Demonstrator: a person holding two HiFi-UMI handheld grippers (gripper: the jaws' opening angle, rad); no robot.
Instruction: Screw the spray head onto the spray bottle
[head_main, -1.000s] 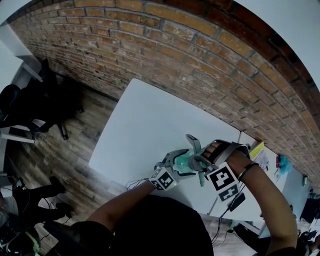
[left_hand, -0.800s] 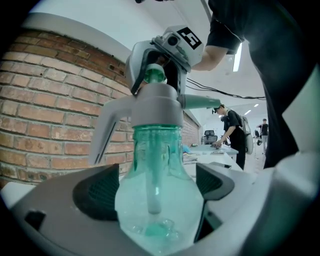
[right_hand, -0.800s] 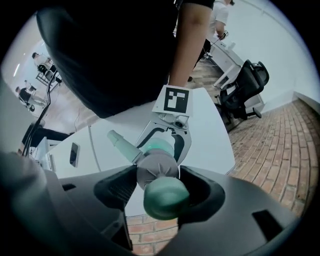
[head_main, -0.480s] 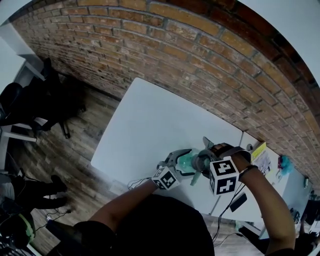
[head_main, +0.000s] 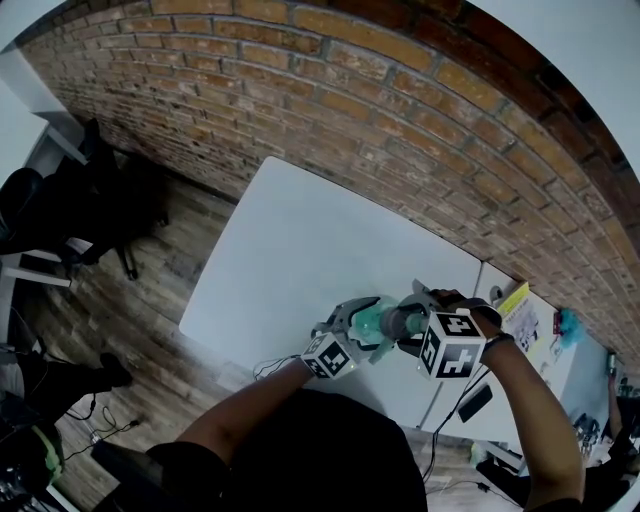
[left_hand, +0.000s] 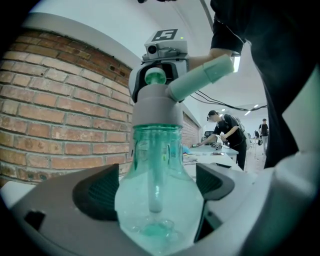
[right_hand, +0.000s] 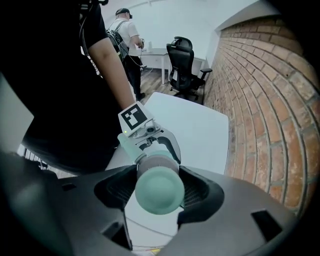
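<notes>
A long brick wall (head_main: 400, 110) runs behind a white table (head_main: 300, 230) set on a wooden floor (head_main: 120, 300), where a person works with a hand-held gripper in each hand. Over the near part of the table, a clear green-tinted spray bottle (left_hand: 156, 200) stands upright. Its dip tube (left_hand: 156, 175) shows through the plastic, and the grey spray head (left_hand: 156, 107) sits on the neck. The pale green nozzle (left_hand: 202, 79) angles up to the right in the left gripper view. Whether the bottle's base touches the tabletop cannot be made out. The left gripper (left_hand: 157, 187) reaches in roughly level, its jaws set wide around the bottle's bulbous body with a dark pad pressed to either side. The right gripper (right_hand: 157, 189) points down from above, its jaws clamped on the spray head. Its ribbed pads touch the grey collar on both sides, and the head's round green top faces the camera. In the head view the two tools meet just beside each other, with the right one's marker cube (head_main: 450, 343) turned up toward the lens. Beyond the table's far end is a black office chair (right_hand: 184, 55), and another person (right_hand: 125, 30) stands nearby with their back turned.
</notes>
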